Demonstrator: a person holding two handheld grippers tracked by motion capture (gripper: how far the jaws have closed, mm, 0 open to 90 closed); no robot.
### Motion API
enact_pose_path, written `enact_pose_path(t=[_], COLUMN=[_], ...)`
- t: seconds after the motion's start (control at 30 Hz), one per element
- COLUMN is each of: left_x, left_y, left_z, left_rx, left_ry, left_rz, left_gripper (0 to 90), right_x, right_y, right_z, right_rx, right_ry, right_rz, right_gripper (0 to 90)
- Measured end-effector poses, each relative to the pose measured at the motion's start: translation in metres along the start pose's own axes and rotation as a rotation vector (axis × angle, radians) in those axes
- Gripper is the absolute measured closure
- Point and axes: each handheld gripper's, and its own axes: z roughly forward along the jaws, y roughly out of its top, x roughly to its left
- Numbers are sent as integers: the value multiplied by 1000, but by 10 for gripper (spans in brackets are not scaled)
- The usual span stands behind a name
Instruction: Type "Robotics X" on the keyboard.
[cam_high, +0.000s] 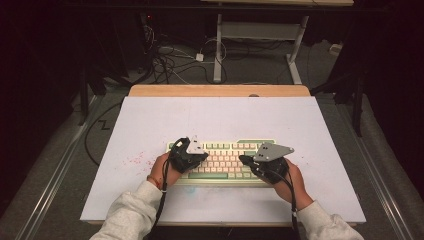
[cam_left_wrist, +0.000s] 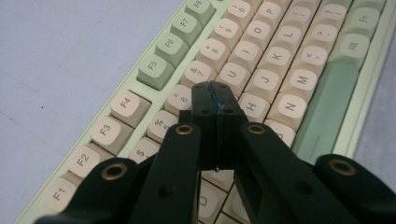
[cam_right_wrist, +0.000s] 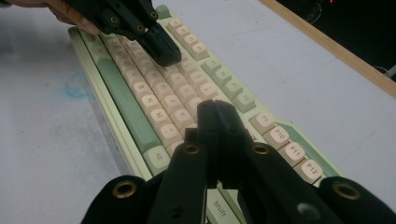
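Keyboard (cam_high: 227, 162): cream and green keys, near centre of table (cam_high: 150, 120), long axis left to right, space bar on the near edge. Left gripper (cam_high: 202, 159) and right gripper (cam_high: 243, 160): jaws closed, empty, tips over the keys. White table top, wooden far edge; dark room, cables (cam_high: 170, 60) on the floor beyond.

Keyboard (cam_high: 227, 162): pale green case, cream keycaps, green F-row accents and green spacebar. Lies flat on the table, long edge toward the person. Left gripper's closed fingertips (cam_left_wrist: 215, 100) sit over the 6/Y/H keys; right gripper's closed fingertips (cam_right_wrist: 215, 116) sit over the right-hand letter keys.
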Motion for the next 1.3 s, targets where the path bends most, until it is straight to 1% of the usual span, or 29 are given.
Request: enact_pose_path(t=[0.2, 0.43, 0.5, 0.57, 0.63, 0.7, 0.8, 0.9, 0.93, 1.07, 1.17, 1.23, 1.3], left_x=[0, 1, 1, 1, 1, 1, 0, -1, -1, 0, -1, -2, -5], left_y=[1, 0, 0, 0, 0, 1, 1, 1, 1, 1, 0, 0, 0], left_z=[3, 3, 4, 5, 5, 4, 1, -1, -2, -5, -9, -11, -15], left_rx=[14, 17, 23, 41, 41, 35, 13, 2, 2, -14, -35, -42, -60], left_ry=[2, 3, 5, 0, 1, 4, 11, 9, 15, 27, 35, 38, 45], left_rz=[4, 5, 7, 7, 6, 9, 15, 25, 27, 28, 20, 25, 28], left_gripper=[873, 873, 873, 874, 874, 874, 874, 874, 874, 874, 874, 874, 874], right_x=[0, 0, 1, 1, 1, 1, 1, 0, 0, 0, 0, 0, 0], right_y=[0, 0, 0, 0, 0, 0, 0, 1, 1, 1, 0, 0, 0], right_z=[0, 1, 1, 1, 2, 2, 1, 0, -1, 0, 0, 1, 1], right_rx=[0, 5, 7, 10, 13, 13, 7, 5, 3, 3, 3, 5, 5], right_ry=[-1, 3, 4, 4, 5, 5, 0, -3, -2, -3, -4, -5, -3], right_rz=[-1, -7, -7, -8, -9, -10, -8, -9, -6, -10, -10, -11, -9], right_gripper=[900, 900, 900, 900, 900, 900, 900, 900, 900, 900, 900, 900, 900])
